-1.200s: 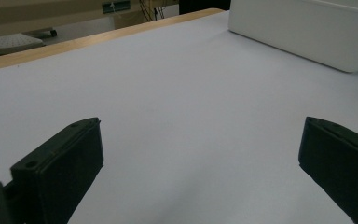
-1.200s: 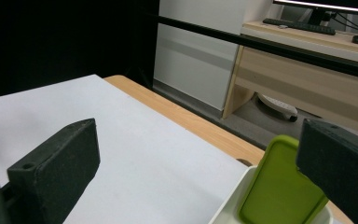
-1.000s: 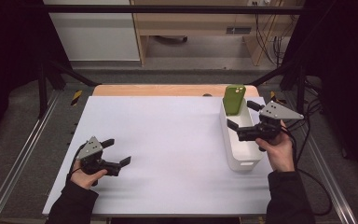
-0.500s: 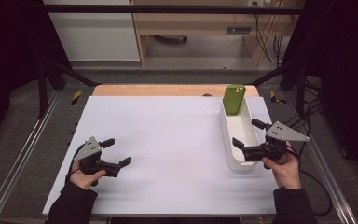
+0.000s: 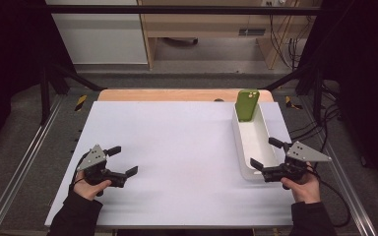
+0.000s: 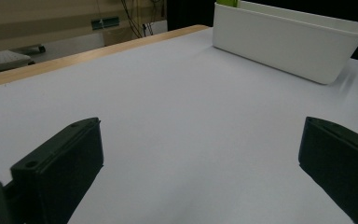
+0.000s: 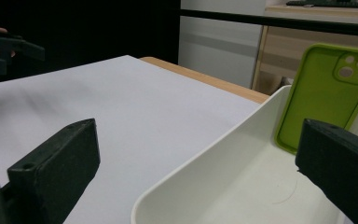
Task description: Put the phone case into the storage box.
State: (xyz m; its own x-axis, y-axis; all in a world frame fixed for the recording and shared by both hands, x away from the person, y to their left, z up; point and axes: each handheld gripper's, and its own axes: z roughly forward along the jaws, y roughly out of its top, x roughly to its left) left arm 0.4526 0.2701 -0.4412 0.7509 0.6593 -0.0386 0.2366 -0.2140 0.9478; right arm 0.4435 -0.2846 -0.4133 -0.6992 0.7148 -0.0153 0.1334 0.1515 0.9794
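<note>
A green phone case (image 5: 247, 104) (image 7: 324, 95) stands upright, leaning against the far end wall of a long white bin (image 5: 244, 146) (image 7: 200, 158) (image 6: 289, 42) on the right side of the white table (image 5: 177, 147). My right gripper (image 5: 266, 154) is open at the bin's near end, its jaws straddling the near corner with nothing between them. My left gripper (image 5: 122, 160) is open low over the table's near left, with bare table between its jaws. In the right gripper view, the left gripper (image 7: 4, 49) appears far off at the upper left.
A wooden strip (image 5: 177, 94) borders the table's far edge. Metal frame rails (image 5: 24, 157) run along both sides, and cables (image 5: 334, 191) trail at the right. Wooden furniture (image 5: 211, 29) stands on the floor beyond the table.
My right gripper has drawn back toward the person, from over the bin's middle to its near end, and dropped lower. The left gripper has stayed in place.
</note>
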